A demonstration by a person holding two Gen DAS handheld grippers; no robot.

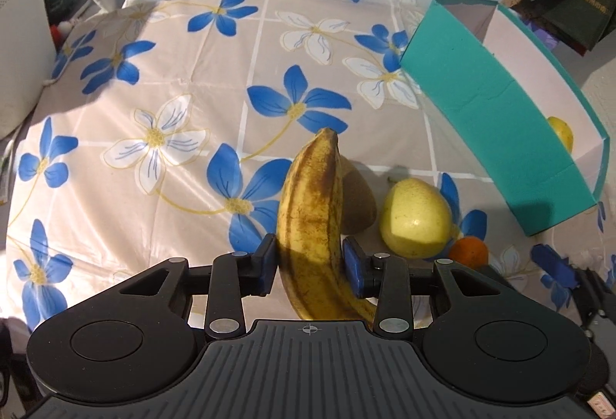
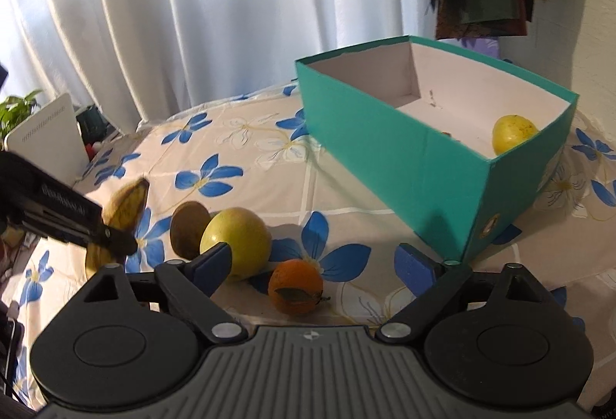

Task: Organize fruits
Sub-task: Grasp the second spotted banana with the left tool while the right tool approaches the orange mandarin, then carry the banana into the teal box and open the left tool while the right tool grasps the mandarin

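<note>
Fruits are lying loose on the flowered desk (image 2: 269, 165): a brown kiwi-like fruit (image 2: 188, 228) touching a yellow-green pear (image 2: 240, 238), and a small orange (image 2: 295, 286) just beside them. One yellow fruit (image 2: 514, 132) is already sitting in the teal box (image 2: 404, 165).

The left gripper (image 1: 310, 261) is clamping the spotted banana (image 1: 312, 211) with its blue fingers (image 1: 352, 265) narrowed on the lower half. Most of the banana's length is reaching forward past the pads, so it could be pivoting or sliding out during a swing toward the box, and its far tip could be catching the box's near wall.

The right gripper (image 2: 313, 265) is hovering with fingers spread wide, holding nothing, the orange lying between them; a careless descent could be rolling it away.

Whether the banana is lifted clear of the desk is hard to tell. In the right view it is blurred and partly covered by the left gripper. The box floor nearest the camera is hidden behind its wall.
</note>
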